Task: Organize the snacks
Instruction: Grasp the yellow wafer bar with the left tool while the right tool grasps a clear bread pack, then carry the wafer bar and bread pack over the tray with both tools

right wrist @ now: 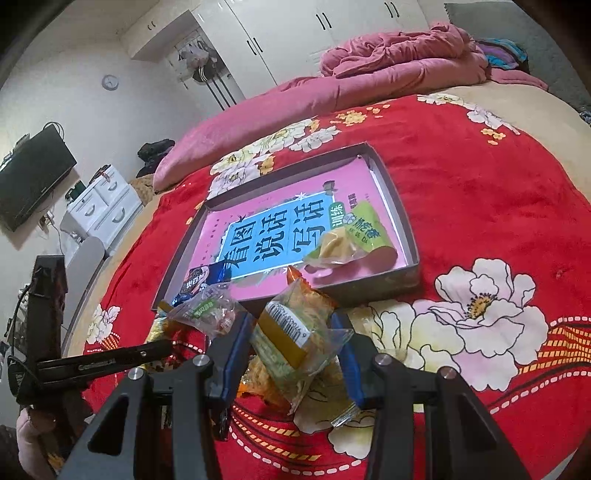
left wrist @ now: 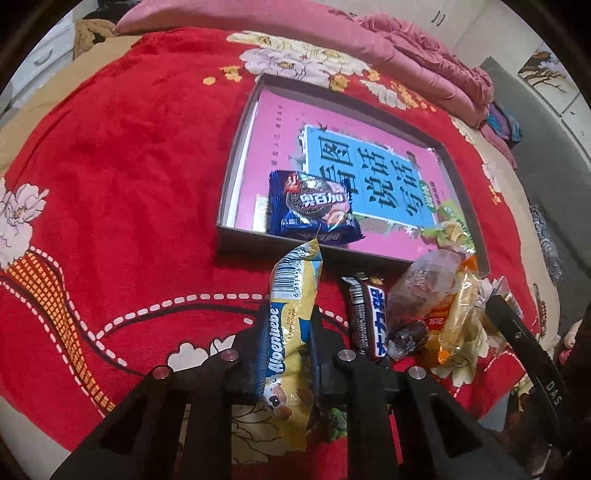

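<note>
- Left gripper (left wrist: 286, 343): fingers clenched on a yellow candy pack (left wrist: 291, 332), lifted over the red bedspread (left wrist: 129, 184).
- Right gripper (right wrist: 290, 354): fingers clamp a clear noodle pack (right wrist: 295, 332).
- Tray (left wrist: 236, 158) on the bed holds an Oreo pack (left wrist: 310, 206).

A red flowered blanket (right wrist: 461, 177) covered the bed, with a rumpled pink quilt (right wrist: 399, 51) behind it, white wardrobes (right wrist: 295, 33), a round wall clock (right wrist: 109, 82) and a dark television (right wrist: 31, 181).

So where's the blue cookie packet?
In the left wrist view, the blue cookie packet lies in the box at its near edge, just beyond the yellow candy pack.
</note>
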